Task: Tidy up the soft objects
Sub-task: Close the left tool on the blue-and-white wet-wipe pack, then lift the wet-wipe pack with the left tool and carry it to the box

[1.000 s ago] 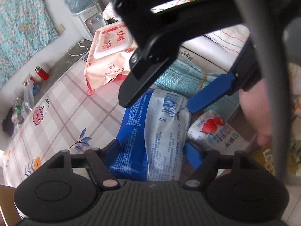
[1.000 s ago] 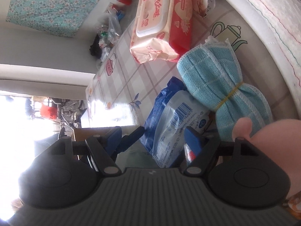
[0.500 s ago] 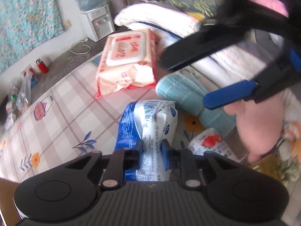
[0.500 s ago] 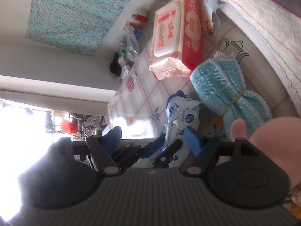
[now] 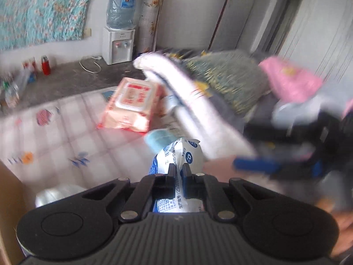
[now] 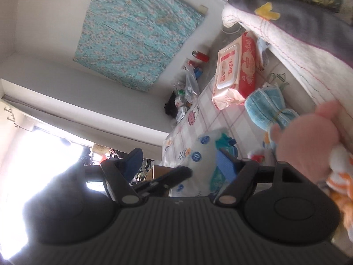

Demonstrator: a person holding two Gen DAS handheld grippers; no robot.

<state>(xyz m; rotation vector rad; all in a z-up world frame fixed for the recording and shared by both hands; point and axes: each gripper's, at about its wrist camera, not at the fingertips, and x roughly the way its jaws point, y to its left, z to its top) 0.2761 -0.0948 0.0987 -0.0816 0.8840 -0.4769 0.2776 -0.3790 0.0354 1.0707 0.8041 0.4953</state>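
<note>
In the left wrist view, the left tool (image 5: 179, 172) sits low at the frame's centre, its two fingers nearly together and clamped on the thin upper edge of a blue-and-white packet (image 5: 176, 154), which stands up from between them and hangs lifted above the checked bench (image 5: 66, 137). Printed digits run along the packet's pinched edge, and small round blue marks show near its top, but the blur keeps the writing from being read. Up and to the left of the packet, a pink wipes pack (image 5: 130, 106) lies flat on the bench, with a white lid and red lettering too smeared to make out. A light blue cloth roll (image 5: 157, 139) lies just behind the packet. Toward the right of that frame, the right tool (image 5: 260, 165) shows as a blurred blue finger held across the scene.

In the right wrist view, the right tool (image 6: 176, 165) has its fingers spread wide, holding nothing; the packet (image 6: 198, 154) lies between them in the picture, but I cannot tell whether either finger touches it. In the upper right, the wipes pack (image 6: 233, 75) shows red script on its lid, not legible. The cloth roll (image 6: 267, 108) lies below it, tied at the middle by a yellow band. A bare hand (image 6: 306, 139) fills the right edge.
</note>
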